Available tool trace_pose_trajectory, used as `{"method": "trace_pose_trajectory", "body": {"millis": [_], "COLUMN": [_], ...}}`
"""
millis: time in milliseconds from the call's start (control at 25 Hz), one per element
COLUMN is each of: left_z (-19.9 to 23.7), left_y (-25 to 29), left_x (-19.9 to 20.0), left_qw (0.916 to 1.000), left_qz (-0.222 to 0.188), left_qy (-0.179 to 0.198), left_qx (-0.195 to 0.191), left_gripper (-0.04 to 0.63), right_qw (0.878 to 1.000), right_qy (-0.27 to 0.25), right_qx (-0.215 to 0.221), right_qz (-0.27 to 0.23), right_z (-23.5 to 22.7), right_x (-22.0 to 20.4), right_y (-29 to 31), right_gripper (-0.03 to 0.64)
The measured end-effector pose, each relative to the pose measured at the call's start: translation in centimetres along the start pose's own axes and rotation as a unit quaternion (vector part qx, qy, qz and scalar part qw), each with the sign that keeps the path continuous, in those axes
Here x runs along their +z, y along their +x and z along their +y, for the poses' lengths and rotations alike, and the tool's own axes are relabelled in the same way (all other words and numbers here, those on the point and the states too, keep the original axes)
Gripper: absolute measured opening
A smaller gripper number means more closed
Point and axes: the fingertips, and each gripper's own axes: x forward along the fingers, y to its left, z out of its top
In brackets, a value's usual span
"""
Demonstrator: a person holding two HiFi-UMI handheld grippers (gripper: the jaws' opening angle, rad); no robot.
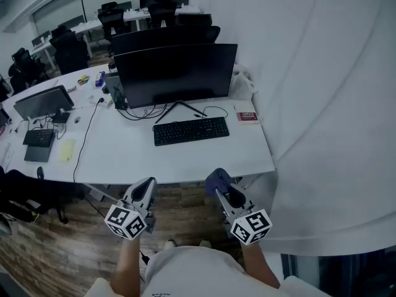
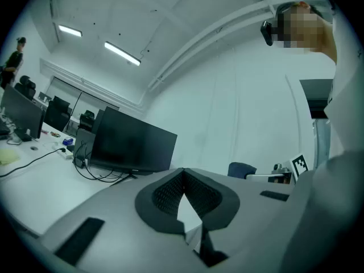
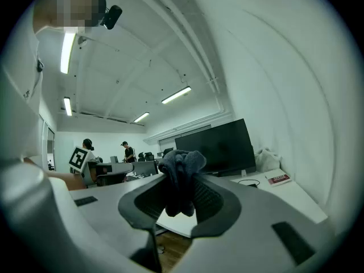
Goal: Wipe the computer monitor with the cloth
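My right gripper [image 1: 224,193], lower centre-right in the head view, has its jaws clenched on the dark blue cloth [image 3: 181,178], which bunches above the jaw tips near the front edge of the white desk [image 1: 124,156]. My left gripper [image 1: 146,187], lower centre-left, has its jaws pressed together at the tips with nothing between them. The computer monitor [image 1: 176,73] stands dark at upper centre, behind the black keyboard [image 1: 190,130], well apart from both grippers.
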Motion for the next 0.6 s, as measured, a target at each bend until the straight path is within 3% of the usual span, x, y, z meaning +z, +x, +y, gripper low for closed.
{"method": "trace_pose_trajectory", "body": {"millis": [600], "left_z": [-4.6], "left_y": [0.6], "left_x": [-0.9], "left_qw": [0.9985], "left_qz": [-0.007], "left_qy": [0.029], "left_qx": [0.047], "left_gripper": [0.006], "right_qw": [0.999], "right_qy": [0.0], "right_qx": [0.046], "right_qz": [0.017], "right_z": [-2.1], "right_x": [-1.2], "right_y": [-4.2], "right_gripper": [0.12]}}
